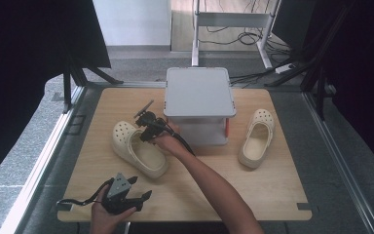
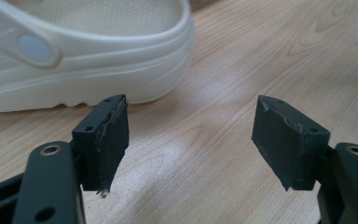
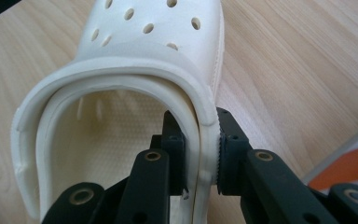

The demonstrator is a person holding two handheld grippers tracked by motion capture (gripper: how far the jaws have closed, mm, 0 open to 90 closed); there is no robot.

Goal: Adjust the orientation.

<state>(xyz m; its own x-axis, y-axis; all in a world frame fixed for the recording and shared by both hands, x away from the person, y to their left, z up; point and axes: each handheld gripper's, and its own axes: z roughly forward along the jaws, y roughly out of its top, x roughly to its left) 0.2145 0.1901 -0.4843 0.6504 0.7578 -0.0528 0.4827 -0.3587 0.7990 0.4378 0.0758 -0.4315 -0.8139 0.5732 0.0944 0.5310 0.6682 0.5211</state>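
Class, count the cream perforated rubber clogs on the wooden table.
2. One cream perforated rubber clog lies left of the grey box, clamped by the right gripper; the other clog lies right of it.

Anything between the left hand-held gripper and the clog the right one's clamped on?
Nothing visible. The left hand-held gripper has its jaws open over bare wooden table, and the cream clog's heel lies just beyond them with no object between. The right hand-held gripper grips that clog's side wall, away from the heel.

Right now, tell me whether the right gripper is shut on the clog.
Shut: the right gripper clamps the near clog's side wall, one jaw inside, one outside.
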